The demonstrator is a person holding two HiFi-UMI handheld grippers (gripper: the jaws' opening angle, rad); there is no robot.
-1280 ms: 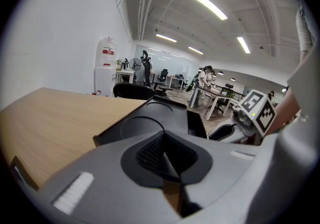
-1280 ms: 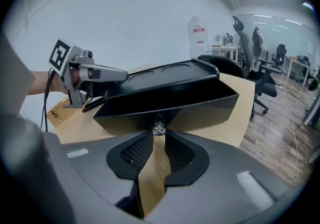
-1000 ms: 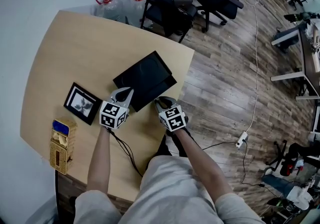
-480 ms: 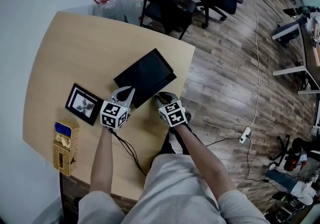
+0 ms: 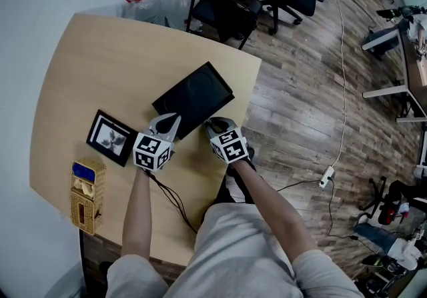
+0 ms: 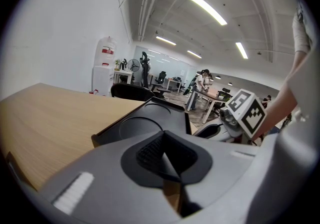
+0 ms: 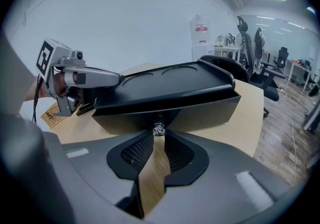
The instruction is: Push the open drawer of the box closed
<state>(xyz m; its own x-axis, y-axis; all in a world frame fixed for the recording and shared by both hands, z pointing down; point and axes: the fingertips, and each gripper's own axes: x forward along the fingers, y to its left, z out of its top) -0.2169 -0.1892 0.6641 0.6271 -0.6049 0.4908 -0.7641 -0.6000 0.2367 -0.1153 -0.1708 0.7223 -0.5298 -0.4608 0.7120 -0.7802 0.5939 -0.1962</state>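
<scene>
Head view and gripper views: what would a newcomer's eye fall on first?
A black box lies near the wooden table's right edge, with the left gripper and right gripper at its near side. In the right gripper view, the jaw tips sit at a small knob on the drawer front.

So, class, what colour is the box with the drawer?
The box is black, clearest in the head view.

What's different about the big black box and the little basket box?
The black box is dark, smooth and flat; the basket box is tan and woven, with a blue patch on top. The black box is much wider than the basket box. The left tool and right tool are at the black box, the right one on its knob; nothing touches the basket box. Both rest on the wooden table.
</scene>
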